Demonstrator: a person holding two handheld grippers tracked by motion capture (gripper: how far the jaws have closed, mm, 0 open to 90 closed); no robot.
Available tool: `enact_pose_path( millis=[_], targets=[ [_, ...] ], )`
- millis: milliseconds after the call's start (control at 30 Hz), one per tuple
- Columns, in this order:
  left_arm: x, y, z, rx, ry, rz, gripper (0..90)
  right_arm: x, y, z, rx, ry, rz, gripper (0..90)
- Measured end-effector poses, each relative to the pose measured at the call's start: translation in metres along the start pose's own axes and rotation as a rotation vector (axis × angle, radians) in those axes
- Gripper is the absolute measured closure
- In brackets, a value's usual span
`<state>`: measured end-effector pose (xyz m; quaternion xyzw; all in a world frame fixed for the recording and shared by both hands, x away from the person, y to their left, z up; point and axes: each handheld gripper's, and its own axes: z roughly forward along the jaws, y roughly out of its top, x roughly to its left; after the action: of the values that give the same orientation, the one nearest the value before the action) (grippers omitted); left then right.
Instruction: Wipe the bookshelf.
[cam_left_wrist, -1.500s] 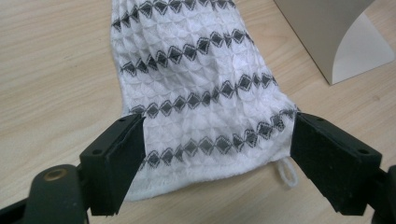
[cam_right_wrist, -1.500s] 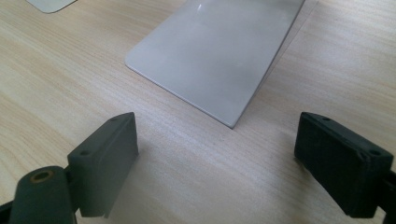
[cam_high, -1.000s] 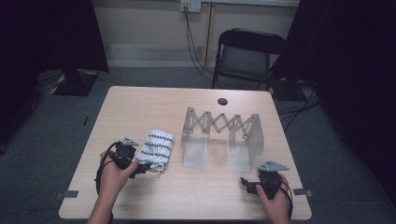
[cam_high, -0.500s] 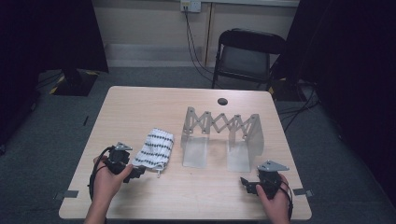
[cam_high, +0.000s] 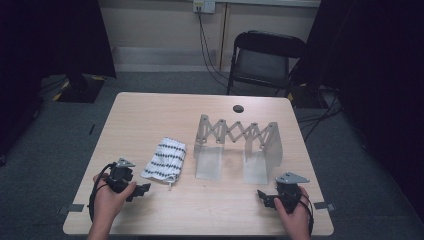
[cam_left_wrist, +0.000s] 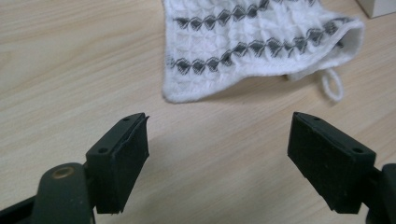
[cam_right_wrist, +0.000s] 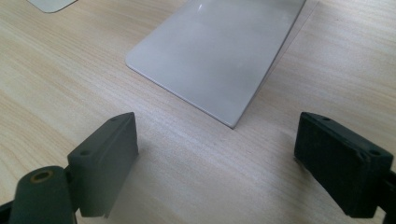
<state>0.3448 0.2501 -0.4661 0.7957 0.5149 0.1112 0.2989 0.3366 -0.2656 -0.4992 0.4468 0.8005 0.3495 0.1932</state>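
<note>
A: How are the hands placed?

B: Both forearms come in from the near edge of the pale wooden table (cam_high: 150, 120). The left hand (cam_high: 107, 200) sits near the front left corner and holds the left tongs (cam_high: 144, 188) low over the wood, pointing to the person's right and slightly forward. The right hand (cam_high: 295, 212) is near the front right corner, with the right tongs (cam_high: 261, 196) pointing left across the table.

A: Open or shut?

B: Both open wide. In the left gripper view the left tongs (cam_left_wrist: 217, 154) have bare wood between the jaws, and the right tongs (cam_right_wrist: 229, 163) show the same in the right gripper view. Neither holds anything.

A: How much room is there around them?

B: The front strip of the table between the two hands is bare. The grey metal folding rack with scissor links (cam_high: 237, 147) stands right of centre, its two flat feet reaching toward the front. One foot ends just ahead of the right tongs.

A: And the cloth?

B: The white knitted cloth with dark zigzag stripes (cam_high: 164, 159) lies flat, left of the rack. It is just ahead of the left tongs, apart from them. In the left gripper view the cloth's (cam_left_wrist: 252, 42) near edge lies beyond the jaw tips, its small white loop (cam_left_wrist: 332, 86) toward the right-hand jaw
</note>
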Motion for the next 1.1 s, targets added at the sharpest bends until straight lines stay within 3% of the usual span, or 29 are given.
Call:
enact_pose_path(
  millis=[700,1100],
  targets=[
    [0.010,-0.017,-0.005,-0.014,0.016,-0.002,20.6,0.000,0.000,0.000,0.001,0.004,-0.004,12.9],
    [0.009,-0.023,-0.004,-0.013,0.019,0.032,20.8,0.000,0.000,0.000,0.001,0.007,-0.007,12.8]
  ],
)
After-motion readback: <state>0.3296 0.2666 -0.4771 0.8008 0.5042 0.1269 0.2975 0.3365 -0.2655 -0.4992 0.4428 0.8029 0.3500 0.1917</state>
